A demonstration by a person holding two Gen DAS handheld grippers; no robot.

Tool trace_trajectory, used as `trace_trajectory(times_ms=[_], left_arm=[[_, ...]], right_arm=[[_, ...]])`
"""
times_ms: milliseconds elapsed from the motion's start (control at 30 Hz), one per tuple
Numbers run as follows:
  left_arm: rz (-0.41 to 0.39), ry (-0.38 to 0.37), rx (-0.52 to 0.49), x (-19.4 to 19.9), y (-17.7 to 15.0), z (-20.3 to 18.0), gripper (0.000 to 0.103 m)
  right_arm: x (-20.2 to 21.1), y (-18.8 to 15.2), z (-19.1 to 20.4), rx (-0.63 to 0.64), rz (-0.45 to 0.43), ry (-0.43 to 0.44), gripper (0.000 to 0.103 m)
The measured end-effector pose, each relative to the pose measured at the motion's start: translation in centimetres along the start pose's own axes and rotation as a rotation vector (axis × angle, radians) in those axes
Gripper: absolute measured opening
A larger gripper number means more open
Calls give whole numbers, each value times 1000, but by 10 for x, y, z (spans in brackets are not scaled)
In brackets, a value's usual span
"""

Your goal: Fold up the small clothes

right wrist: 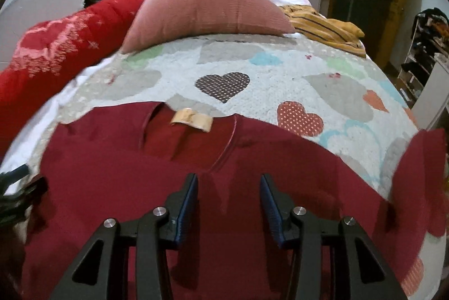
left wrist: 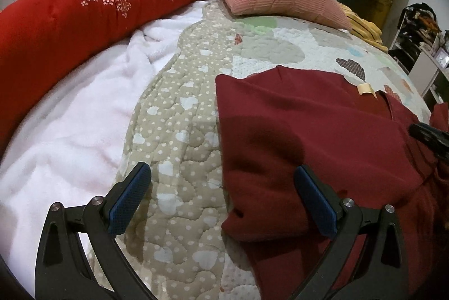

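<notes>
Open right claw over maroon shirt, pillow beyond.

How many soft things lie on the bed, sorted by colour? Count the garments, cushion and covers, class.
Dark red: 1, shirt
Bright red: 1, floral quilt
Pink: 1, cushion
Mustard striped: 1, garment
White: 1, fleece blanket
Total: 5

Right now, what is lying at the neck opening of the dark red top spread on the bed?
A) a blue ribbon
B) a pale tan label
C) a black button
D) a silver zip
B: a pale tan label lies across the neck opening of the dark red top; no button, zip or ribbon shows there.
</notes>
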State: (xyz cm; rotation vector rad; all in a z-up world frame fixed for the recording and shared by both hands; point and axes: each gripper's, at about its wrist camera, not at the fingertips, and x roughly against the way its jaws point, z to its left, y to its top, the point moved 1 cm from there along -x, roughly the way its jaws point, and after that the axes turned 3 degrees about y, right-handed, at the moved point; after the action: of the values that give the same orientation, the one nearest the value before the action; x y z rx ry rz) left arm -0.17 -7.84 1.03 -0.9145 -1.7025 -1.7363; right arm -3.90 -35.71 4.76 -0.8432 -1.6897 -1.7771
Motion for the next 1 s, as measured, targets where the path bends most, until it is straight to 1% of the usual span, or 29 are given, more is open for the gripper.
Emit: trace_trajectory(times_ms=[167, 200, 267, 300, 333, 367, 533, 600, 633, 700, 800, 1000], left_arm=[[-15, 14, -3, 5, 0, 0, 103], [-19, 19, -6, 7, 0, -1, 103], [-31, 29, -16, 11, -1, -3, 103], [-38, 36, -22, 12, -1, -4, 103], [-45, 46, -29, 15, -1, -5, 103], [-51, 52, -34, 16, -1, -5, 103], [-68, 55, -47, 23, 0, -9, 103], [-72, 45, -44, 25, 1, -11, 103], [-73, 35, -43, 26, 1, -12, 103], [-74, 23, -43, 28, 2, -15, 103], [-65, 4, -52, 28, 2, -21, 103], [-3, -63, -59, 17, -3, -30, 103]], right_arm=[[28, -25, -1, -25, -9, 20, 44], [27, -30, -2, -29, 0, 21, 44], [19, -45, -4, -25, 54, -8, 44], [16, -51, -6, -30, 68, -17, 44], [18, -55, -7, -44, 42, -12, 44], [20, -56, -8, -55, 38, -13, 44], [32, -57, -5, -69, 58, -7, 44], [35, -59, -3, -62, 54, -11, 44], [35, -61, -3, -59, 54, -16, 47], [28, -65, -3, -61, 84, -27, 48], [28, -66, 0, -49, 88, -42, 49], [33, -63, 1, -23, 123, -49, 48]])
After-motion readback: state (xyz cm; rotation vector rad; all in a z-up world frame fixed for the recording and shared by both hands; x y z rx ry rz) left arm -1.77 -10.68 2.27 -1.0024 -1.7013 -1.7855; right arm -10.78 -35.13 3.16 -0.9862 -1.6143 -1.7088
